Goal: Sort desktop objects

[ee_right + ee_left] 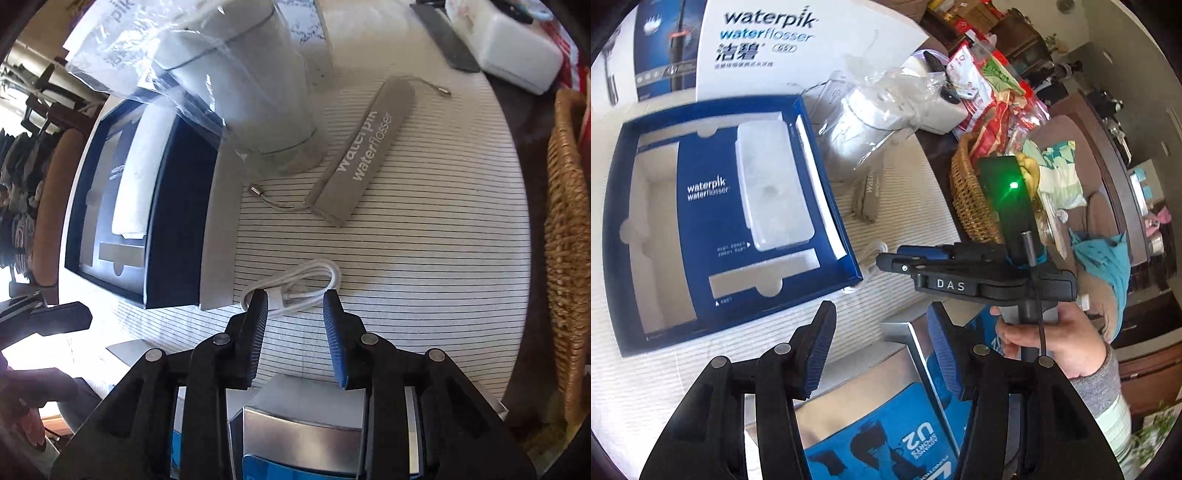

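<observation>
One coiled white cable (295, 286) lies on the striped bench (424, 277), just beyond the right hand-held gripper (295, 302), whose jaws are open and empty. The left hand-held gripper (882, 325) is open, empty, right of one blue box (713, 214).

2 boxes (731, 221) — 1 pouch (364, 151), 1 cable (295, 286)

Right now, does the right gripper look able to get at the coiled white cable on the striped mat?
Probably yes. The right gripper is open, and the coiled white cable lies on the striped mat just past its fingertips. Nothing lies between them; the blue box sits off to one side.
</observation>
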{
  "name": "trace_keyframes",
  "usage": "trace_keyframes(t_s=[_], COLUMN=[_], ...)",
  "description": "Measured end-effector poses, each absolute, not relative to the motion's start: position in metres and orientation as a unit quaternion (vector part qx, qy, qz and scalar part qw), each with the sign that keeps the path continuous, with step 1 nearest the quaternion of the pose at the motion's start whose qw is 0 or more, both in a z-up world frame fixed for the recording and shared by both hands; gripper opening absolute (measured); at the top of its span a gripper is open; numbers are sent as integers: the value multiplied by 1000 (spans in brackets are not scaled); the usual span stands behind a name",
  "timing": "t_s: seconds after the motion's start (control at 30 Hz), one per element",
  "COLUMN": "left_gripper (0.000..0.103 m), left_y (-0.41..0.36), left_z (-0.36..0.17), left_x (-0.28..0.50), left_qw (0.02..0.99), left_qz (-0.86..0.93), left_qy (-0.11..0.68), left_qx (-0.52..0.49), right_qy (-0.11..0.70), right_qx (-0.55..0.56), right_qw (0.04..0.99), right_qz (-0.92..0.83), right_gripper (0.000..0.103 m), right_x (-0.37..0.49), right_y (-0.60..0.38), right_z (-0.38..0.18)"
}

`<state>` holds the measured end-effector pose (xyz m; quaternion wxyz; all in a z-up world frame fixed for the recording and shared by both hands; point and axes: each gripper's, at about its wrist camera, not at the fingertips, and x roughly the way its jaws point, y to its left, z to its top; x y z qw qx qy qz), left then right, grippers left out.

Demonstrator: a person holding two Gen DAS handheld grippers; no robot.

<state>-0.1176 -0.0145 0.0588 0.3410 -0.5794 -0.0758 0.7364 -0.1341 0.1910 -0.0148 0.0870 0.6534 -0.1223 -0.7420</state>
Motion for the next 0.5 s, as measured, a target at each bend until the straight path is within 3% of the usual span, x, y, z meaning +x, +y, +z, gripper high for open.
trace_keyframes(t_s=[0.07,0.13,0.17,0.27,0.4,0.5], left_gripper=[61,64,66,92,103,103], left_y=[-11,-9,-9,-8,-14,-20], left_z=[64,67,68,68,68,67], left_x=[-118,-119,-120,-119,-114,-116], left_qw=[339,337,338,337,319,316], left_qz=[752,760,762,768,785,788], left_qy=[-46,-34,-32,-23,-4,-10], left_qx=[-564,-555,-552,-544,-531,-528], right_qy=[-153,-183,-190,-194,-174,-188], right_qx=[657,659,662,679,689,683], right_qw=[83,76,70,44,10,-26], right_qz=[-733,-726,-721,-707,-704,-705], right_gripper=[54,60,61,63,63,63], right_x=[-136,-137,-138,-143,-147,-145], right_y=[195,197,197,193,186,189], right_z=[-19,-23,-25,-32,-38,-37])
